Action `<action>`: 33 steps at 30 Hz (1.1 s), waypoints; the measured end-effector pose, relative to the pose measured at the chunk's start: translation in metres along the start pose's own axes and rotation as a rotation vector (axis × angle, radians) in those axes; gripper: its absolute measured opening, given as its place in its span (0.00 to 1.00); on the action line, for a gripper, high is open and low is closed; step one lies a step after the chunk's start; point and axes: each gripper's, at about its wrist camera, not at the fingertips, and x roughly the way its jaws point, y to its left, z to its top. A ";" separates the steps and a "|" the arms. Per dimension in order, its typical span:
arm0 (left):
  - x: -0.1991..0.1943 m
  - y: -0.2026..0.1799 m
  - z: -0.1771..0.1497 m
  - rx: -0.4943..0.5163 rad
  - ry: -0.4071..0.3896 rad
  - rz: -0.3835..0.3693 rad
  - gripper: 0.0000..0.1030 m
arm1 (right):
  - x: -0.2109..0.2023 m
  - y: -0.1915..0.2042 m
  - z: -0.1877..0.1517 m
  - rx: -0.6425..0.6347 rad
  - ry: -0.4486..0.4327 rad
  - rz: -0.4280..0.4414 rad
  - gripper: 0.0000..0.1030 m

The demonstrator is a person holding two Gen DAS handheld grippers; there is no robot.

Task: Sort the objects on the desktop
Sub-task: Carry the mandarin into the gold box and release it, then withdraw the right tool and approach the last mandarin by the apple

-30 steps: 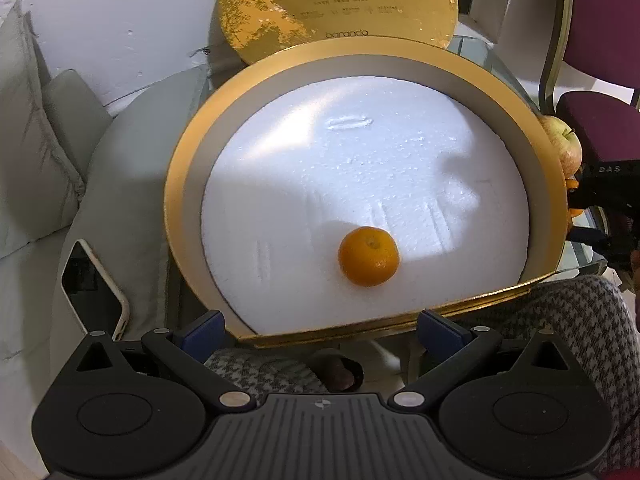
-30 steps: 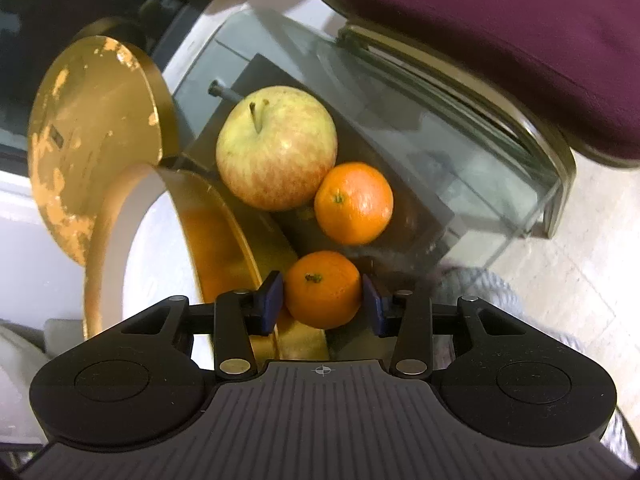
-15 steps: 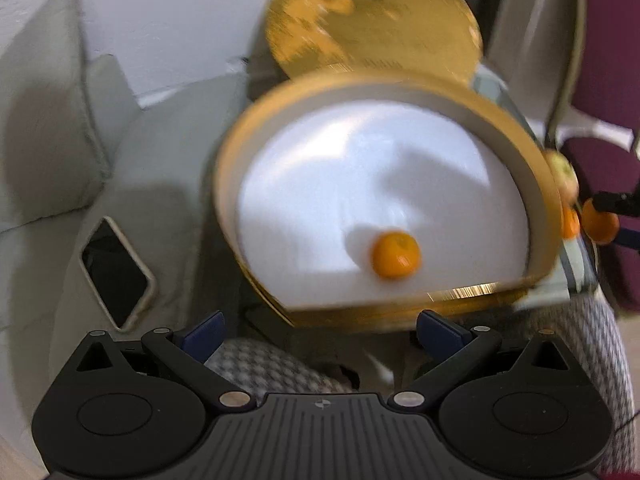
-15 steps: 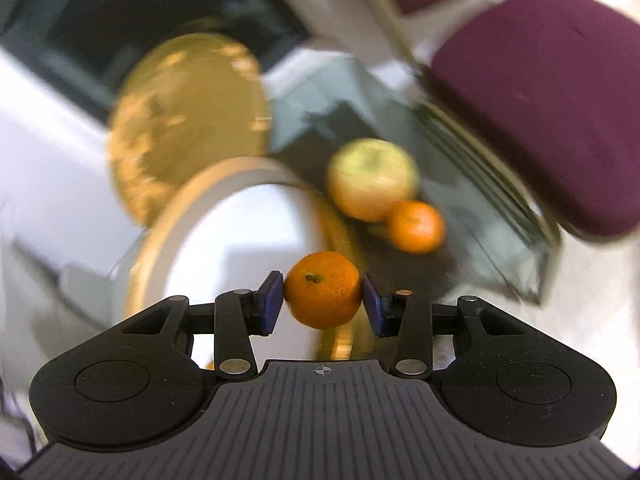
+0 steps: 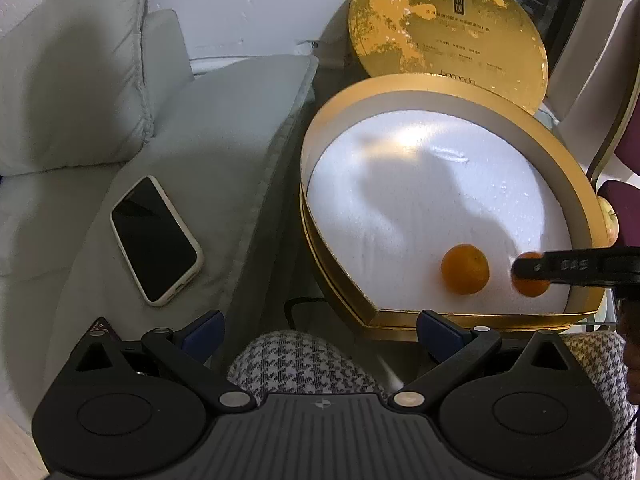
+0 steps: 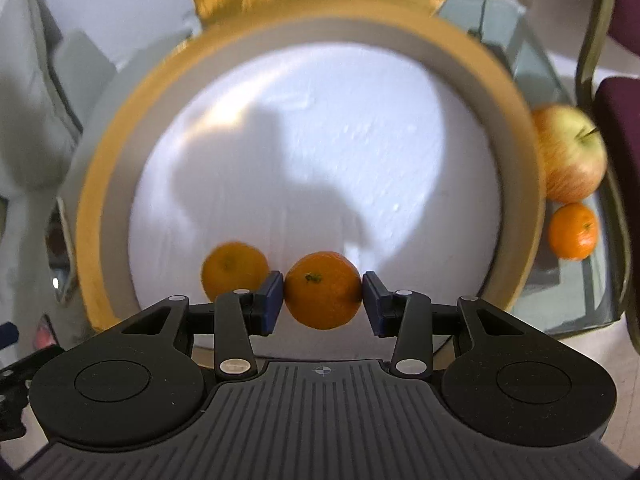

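Tangerine (image 5: 532,274) first: in the left wrist view it sits pinched at the tip of the right tool (image 5: 534,267), which reaches in from the right edge as a dark bar and hangs over the near right part of the round gold box (image 5: 576,200). A second tangerine (image 5: 465,269) lies on the white foam inside the box, just to the left of the held one and apart from it. The left tool (image 5: 320,326) is down at the near edge with its blue pads spread wide and nothing between them; it hovers short of the box, above a houndstooth-patterned knee (image 5: 304,364). The gold lid (image 5: 444,24) leans upright behind the box. A phone (image 5: 155,240) lies face up on the pale sofa cushion (image 5: 224,128) to the left.

From the right wrist view, somewhat blurred, the held tangerine fills the gap between the two blue pads, both pressed against its sides, stem end facing up. It hangs over the near part of the foam. The second tangerine rests on the foam just beyond the left pad, partly hidden by it. Outside the box rim to the right, an apple (image 6: 570,158) and a third tangerine (image 6: 573,231) sit close together on the glass worktop (image 6: 560,296), well apart from the tool.
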 end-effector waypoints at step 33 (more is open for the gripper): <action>-0.057 -0.051 -0.030 0.171 -0.088 0.026 0.99 | -0.117 -0.101 -0.102 0.359 -0.170 0.129 0.71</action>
